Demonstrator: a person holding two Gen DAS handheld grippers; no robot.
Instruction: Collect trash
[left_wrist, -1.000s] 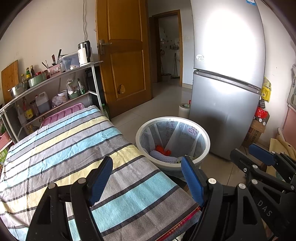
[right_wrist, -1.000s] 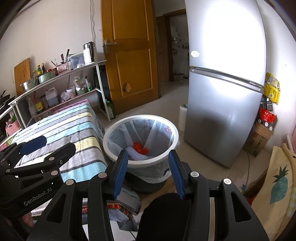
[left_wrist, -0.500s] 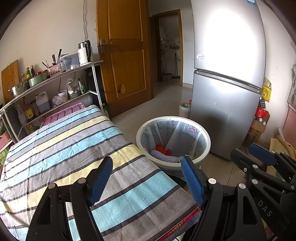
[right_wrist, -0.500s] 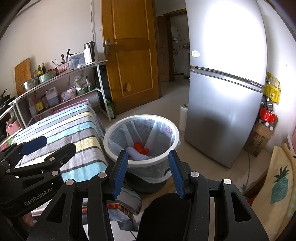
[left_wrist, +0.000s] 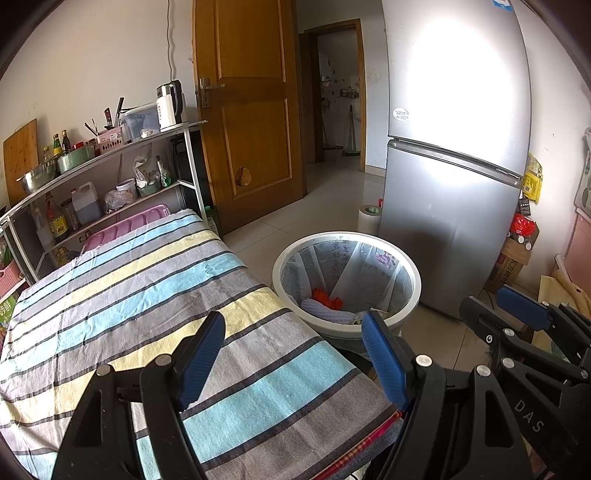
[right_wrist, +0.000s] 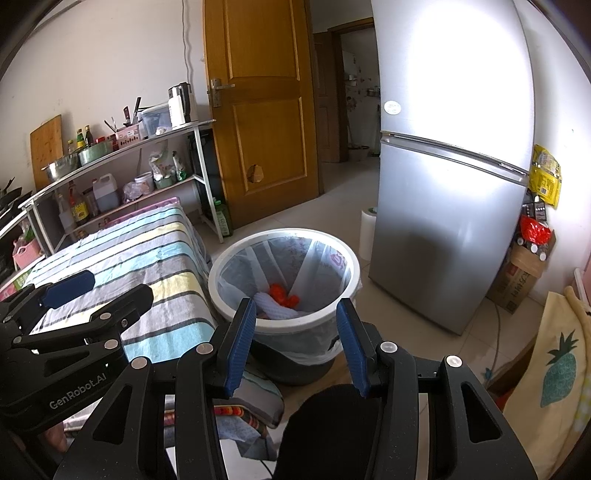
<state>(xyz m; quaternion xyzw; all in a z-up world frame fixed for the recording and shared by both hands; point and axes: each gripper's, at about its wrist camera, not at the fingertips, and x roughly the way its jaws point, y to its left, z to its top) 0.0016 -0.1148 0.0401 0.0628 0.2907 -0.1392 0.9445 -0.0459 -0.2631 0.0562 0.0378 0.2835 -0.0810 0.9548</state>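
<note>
We see a white wall (left_wrist: 92, 55) behind a metal shelving rack (left_wrist: 110, 155) crowded with bottles, bowls and an electric kettle (left_wrist: 170, 103). Beside it stands a closed wooden door (left_wrist: 251, 110), then an open doorway (left_wrist: 340, 92) into another room. A silver refrigerator (left_wrist: 454, 155) reflects strong light. The floor (left_wrist: 314, 210) is pale tile.

Materials and finishes, kitchen corner

Fridge (left_wrist: 454, 184): brushed metal, glossy, strong glare. Door (left_wrist: 251, 110): varnished wood, satin sheen. Striped tablecloth (left_wrist: 147, 295): woven cloth, matt, slightly rough. Bin (right_wrist: 284, 236): smooth white plastic rim, thin translucent plastic liner. Shelf rack (left_wrist: 110, 147): painted metal. Floor (left_wrist: 332, 192): glossy tile. Left gripper (left_wrist: 293, 354) and right gripper (right_wrist: 295, 341): matt black plastic, ribbed blue pads (left_wrist: 201, 356).
</note>
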